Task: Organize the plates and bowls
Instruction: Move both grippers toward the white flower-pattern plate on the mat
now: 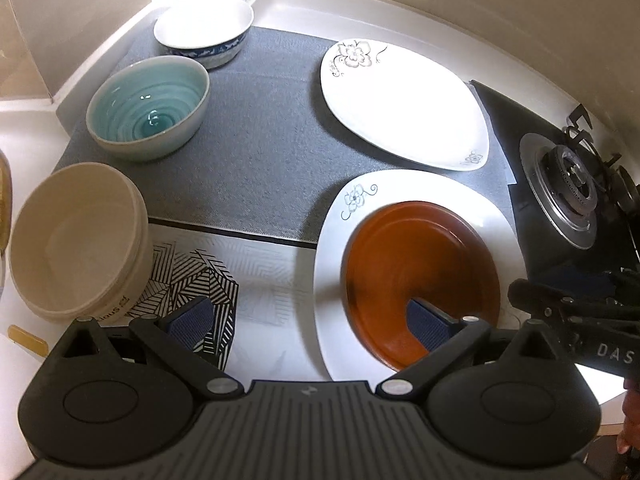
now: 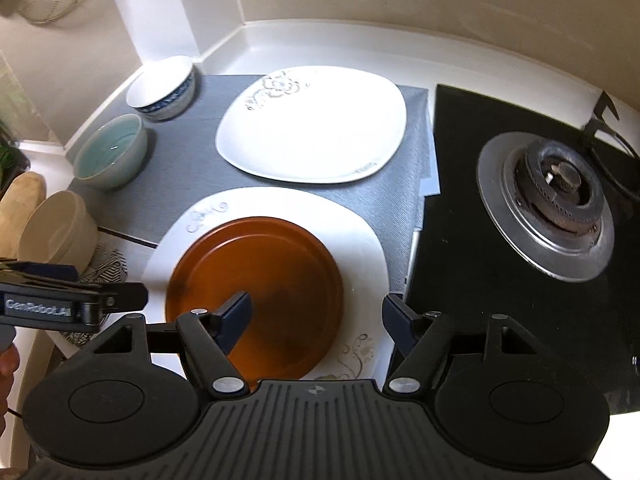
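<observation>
Though glossy, round brown plate (image 2: 256,276) on squarish white plate (image 2: 360,248)

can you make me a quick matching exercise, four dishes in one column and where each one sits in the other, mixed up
Things
1. brown plate
2. blue-patterned white bowl
3. teal bowl
4. cream bowl

Places
A. in the back corner of the grey mat, by the wall
B. nearest the camera on the left, partly on the striped black-and-white mat
C. on top of the near flowered white plate
D. on the grey mat between the other two bowls

Pairs: 1-C, 2-A, 3-D, 4-B
</observation>
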A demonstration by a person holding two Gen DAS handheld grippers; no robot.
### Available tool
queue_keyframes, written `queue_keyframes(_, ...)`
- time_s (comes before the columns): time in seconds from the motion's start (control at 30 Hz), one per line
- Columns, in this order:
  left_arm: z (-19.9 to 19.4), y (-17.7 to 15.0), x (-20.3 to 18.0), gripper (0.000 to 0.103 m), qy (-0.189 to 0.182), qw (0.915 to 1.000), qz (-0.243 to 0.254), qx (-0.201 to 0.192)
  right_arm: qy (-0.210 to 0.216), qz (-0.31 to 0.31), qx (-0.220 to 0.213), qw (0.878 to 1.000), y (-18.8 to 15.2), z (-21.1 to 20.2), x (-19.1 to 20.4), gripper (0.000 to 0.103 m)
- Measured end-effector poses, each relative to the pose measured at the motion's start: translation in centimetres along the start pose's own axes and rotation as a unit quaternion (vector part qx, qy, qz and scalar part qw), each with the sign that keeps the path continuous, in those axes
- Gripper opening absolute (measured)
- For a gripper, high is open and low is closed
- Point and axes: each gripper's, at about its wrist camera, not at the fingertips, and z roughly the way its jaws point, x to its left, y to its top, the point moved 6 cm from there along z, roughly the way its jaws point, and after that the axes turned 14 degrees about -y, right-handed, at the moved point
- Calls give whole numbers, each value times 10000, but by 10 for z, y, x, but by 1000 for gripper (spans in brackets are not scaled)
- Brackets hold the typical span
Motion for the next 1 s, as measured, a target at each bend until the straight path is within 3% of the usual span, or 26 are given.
queue_keyframes(0.33, -3, 2, -2, 103, 409, 9984, 377, -108, 55, 11, -49, 10000, 2, -10, 6, 77)
queue_keyframes(0.8, 0, 4, -3, 103, 380, 9988, 309, -13, 133, 22, -16, 9999, 4, -7, 5, 78)
queue_keyframes(1.0, -1, 25, -5, 103, 425, 9986, 277, -166, 229, 331, -342, 9986, 21, -5, -10, 80)
